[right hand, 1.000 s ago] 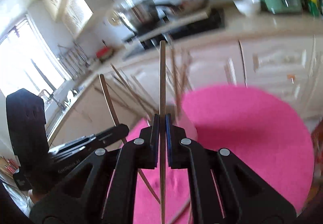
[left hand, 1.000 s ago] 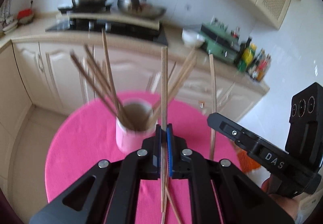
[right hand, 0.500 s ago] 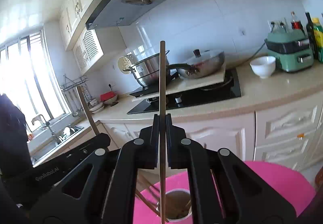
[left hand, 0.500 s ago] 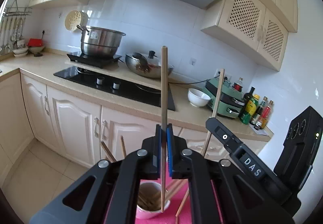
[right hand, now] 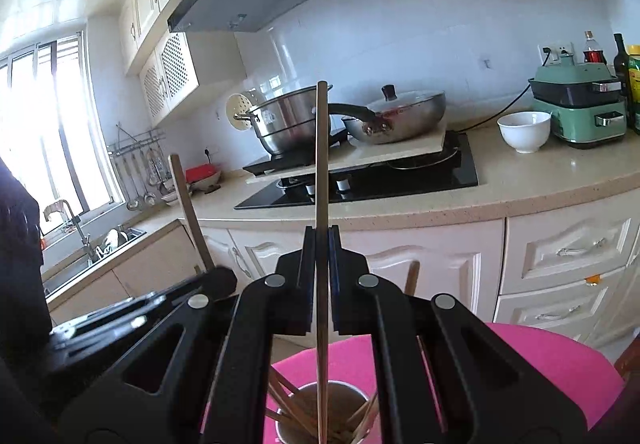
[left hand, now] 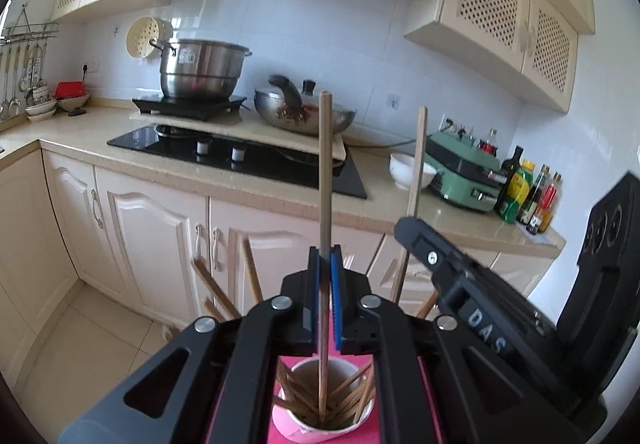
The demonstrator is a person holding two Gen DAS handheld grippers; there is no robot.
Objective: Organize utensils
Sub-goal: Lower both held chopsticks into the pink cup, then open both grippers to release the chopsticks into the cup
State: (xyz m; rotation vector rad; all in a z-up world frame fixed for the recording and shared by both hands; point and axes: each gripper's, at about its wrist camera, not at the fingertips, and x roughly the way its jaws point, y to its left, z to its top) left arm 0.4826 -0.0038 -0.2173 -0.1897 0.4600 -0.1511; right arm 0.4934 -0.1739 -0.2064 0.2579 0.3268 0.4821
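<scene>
My left gripper [left hand: 325, 268] is shut on a wooden chopstick [left hand: 325, 172] held upright; its lower end reaches down into a pink-and-white cup [left hand: 320, 420] that holds several chopsticks. My right gripper [right hand: 321, 244] is shut on another upright chopstick [right hand: 321, 164], whose lower end dips into the same cup [right hand: 320, 424]. In the left wrist view the right gripper [left hand: 412, 226] shows at the right with its chopstick [left hand: 416, 164]. In the right wrist view the left gripper's body [right hand: 132, 320] shows at the left with its chopstick [right hand: 188, 208].
The cup stands on a round pink table [right hand: 552, 360]. Behind it runs a kitchen counter [left hand: 400, 204] with a black hob [left hand: 240, 158], a steel pot [left hand: 200, 70], a wok [left hand: 304, 116], a white bowl [right hand: 524, 130], a green appliance [right hand: 578, 104] and bottles [left hand: 528, 192].
Both grippers tilted from looking down at the table toward level, so the counter fills the views. Each chopstick's lower end now sits in the cup, lower than half a second ago.
</scene>
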